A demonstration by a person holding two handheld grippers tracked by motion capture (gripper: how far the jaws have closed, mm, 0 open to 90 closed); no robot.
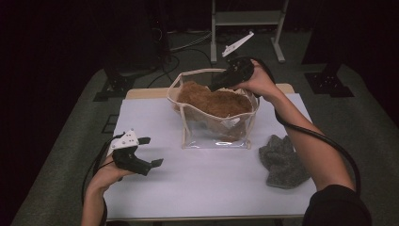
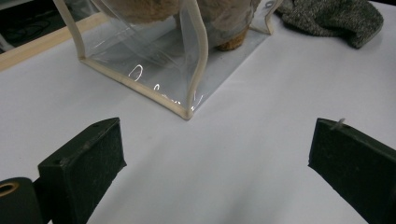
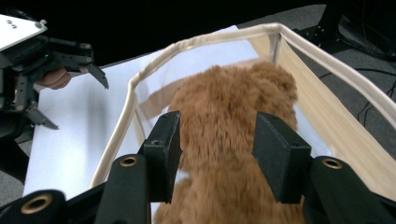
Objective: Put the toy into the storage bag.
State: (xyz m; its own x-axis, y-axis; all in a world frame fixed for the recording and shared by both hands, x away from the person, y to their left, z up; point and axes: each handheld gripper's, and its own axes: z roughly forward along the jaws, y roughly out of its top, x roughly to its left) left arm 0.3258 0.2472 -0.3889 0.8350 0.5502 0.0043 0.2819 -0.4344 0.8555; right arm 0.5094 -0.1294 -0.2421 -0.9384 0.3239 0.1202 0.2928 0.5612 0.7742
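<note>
the brown plush toy [image 1: 214,101] sits inside the clear bag [image 1: 214,136] with the cream edging, which stands upright on the far middle of the white worktop [image 1: 197,183]; the top of the toy bulges a little above the bag's rim, and the lower part shows through the transparent front wall. i judge the toy to be light and very soft, with long fur that squashes under pressure and gives a good hold, so it is not slippery and not fragile, but it will bend and sag when it is lifted from one end. the best place to take it seems the thick upper part of the body, with the pads deep in the fur (a pinch on the fur tips alone may slide off). the bag is thin, floppy plastic and looks easy to tip or drag, so its stiffer cream rim or a bottom corner is where i would steady it. the right tongs [image 3: 217,154] hover over the bag's mouth, pointing down at the toy; the jaws stand partly apart on both sides of the fur and the pads do not seem to press it, so i read them as released. the left tongs [image 1: 151,157] rest low over the near left of the worktop, spread wide and holding nothing, well apart from the bag. a grey woolly cloth [image 1: 283,162] lies crumpled on the worktop near the bag's right side.
</note>
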